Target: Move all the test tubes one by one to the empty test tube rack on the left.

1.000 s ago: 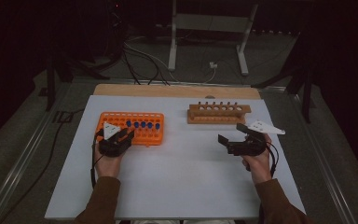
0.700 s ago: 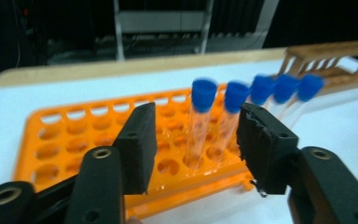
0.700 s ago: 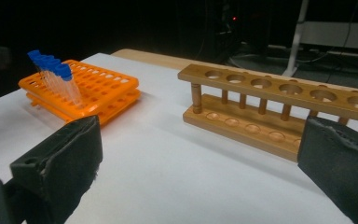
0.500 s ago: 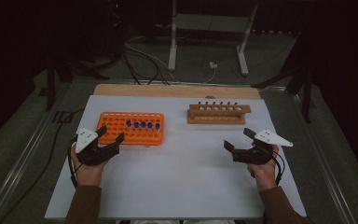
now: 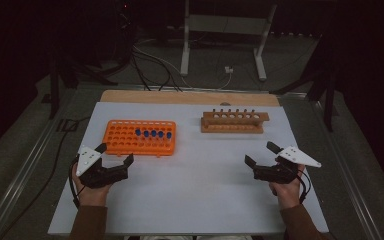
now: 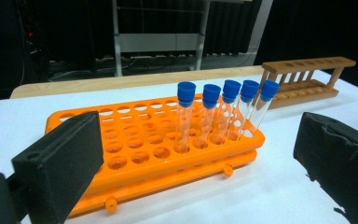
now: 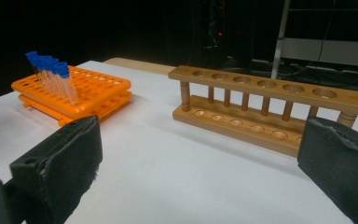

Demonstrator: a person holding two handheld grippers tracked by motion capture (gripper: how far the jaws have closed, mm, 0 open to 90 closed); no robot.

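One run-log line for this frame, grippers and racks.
left gripper: open, jaws just opened, empty | right gripper: open, empty | orange plastic rack: five blue-capped clear tubes | brown wooden rack: empty

left tool jaws just opened wide; right tool gapes too.

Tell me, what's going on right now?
Left gripper just opened, empty; right gripper open, empty. Five blue-capped tubes upright in orange rack. Wooden rack empty. Nothing between.

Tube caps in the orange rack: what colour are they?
Blue; the tube caps show best in the left gripper view.
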